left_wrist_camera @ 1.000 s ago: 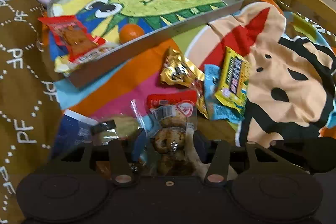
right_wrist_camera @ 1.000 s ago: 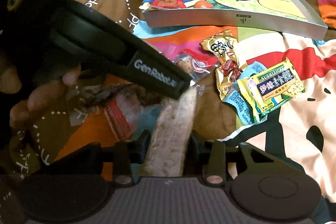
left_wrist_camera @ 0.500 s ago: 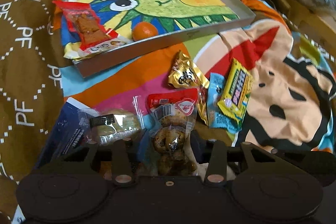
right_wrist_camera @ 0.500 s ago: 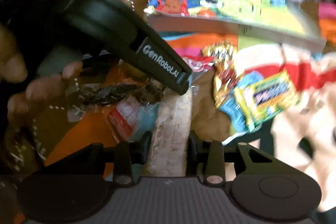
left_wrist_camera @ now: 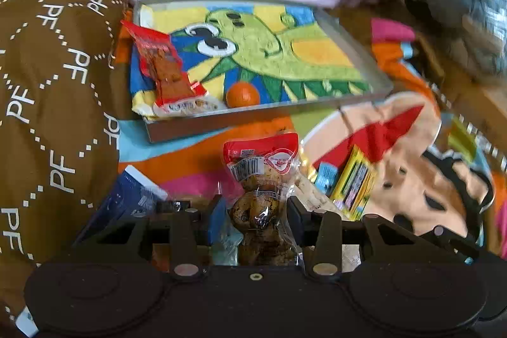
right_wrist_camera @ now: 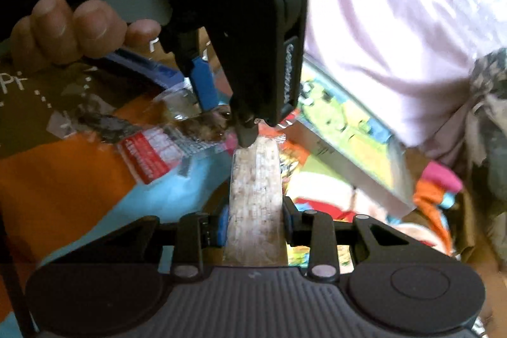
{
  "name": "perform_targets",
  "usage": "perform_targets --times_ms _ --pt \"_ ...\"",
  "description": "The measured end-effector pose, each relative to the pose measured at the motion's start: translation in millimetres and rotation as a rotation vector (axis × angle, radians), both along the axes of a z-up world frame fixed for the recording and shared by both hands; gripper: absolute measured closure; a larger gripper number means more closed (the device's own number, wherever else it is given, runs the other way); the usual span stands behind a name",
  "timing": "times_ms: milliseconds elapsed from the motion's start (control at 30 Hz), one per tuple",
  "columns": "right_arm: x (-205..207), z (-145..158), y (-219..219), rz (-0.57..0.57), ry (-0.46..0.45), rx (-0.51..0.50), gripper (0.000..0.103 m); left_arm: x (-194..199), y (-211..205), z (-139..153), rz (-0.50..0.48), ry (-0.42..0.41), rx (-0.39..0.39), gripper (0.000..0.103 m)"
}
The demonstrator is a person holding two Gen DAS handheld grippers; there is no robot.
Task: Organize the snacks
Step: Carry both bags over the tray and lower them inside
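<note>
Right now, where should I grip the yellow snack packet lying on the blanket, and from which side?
Grip the yellow snack packet across its narrow width at mid-length, coming from above. It lies flat and overlaps a blue packet, so an end-on grip could catch both.

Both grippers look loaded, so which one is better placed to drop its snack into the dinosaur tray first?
Left, probably: the left gripper faces the tray squarely with its egg packet; the right gripper sees the tray off to one side.
</note>
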State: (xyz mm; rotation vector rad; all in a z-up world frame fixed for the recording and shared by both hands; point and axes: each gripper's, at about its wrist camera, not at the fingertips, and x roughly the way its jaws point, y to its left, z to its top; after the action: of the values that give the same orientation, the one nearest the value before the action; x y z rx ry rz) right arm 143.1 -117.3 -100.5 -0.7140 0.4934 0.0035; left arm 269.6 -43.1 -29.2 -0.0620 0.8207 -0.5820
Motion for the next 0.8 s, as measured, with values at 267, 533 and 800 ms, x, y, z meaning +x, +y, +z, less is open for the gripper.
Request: perform_targets --times_ms 267,533,800 --pt "-3.5 9.8 -7.5 -0.018 -0.112 0.008 0.067 2.6 10.8 16.8 0.084 -0.078 -0.103 0.059" --pt "38.2 39.6 -31.8 -0.07 -0.258 0.084 0.067 38.5 21.6 47.5 0.281 -0.181 -0.256 0.058" --pt "111.5 61.9 -43.5 -0.103 -0.316 0.211 0.067 81.1 24.3 49.4 0.418 -0.298 -0.307 0.058"
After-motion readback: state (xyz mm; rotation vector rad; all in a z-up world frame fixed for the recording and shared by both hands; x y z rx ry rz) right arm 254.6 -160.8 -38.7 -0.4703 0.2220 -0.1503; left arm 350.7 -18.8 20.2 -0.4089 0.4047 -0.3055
